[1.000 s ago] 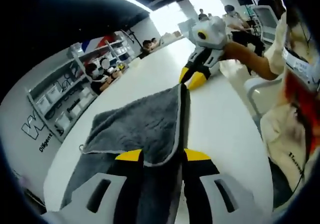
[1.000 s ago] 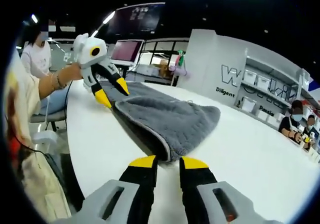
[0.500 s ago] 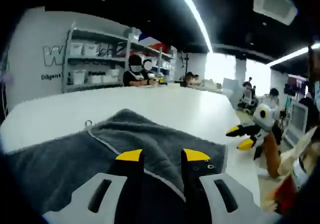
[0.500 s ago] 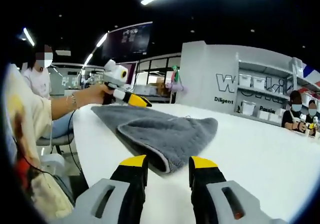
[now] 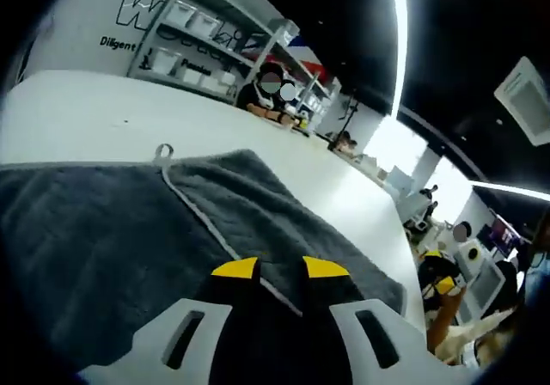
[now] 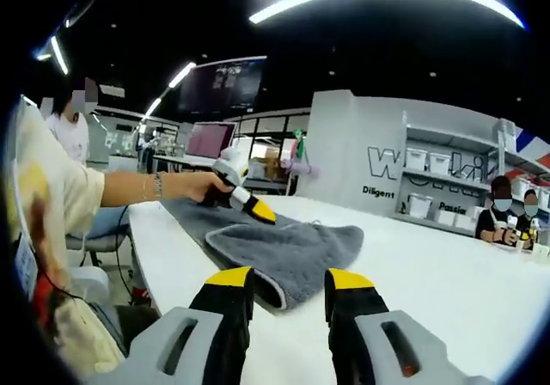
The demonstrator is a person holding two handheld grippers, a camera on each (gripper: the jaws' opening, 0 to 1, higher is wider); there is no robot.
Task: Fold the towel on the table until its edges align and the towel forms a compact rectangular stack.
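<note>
A grey towel with a pale hem lies spread on the white table, one layer folded over another. My left gripper is down on it, jaws close together with towel cloth between them. From the right gripper view that same left gripper rests its yellow tip on the towel's far part, held by a person's hand. My right gripper stands open just short of the towel's near corner, nothing between its jaws. It also shows far off beyond the table edge, right gripper.
The table stretches away bare to the right of the towel. People sit at its far side before shelves of bins. The person holding the grippers stands at the table's near-left edge, by a chair.
The right gripper has opened, let go of the towel's corner and drawn back. The left gripper has lowered its end of the towel onto the table, and its jaws are closer together.
</note>
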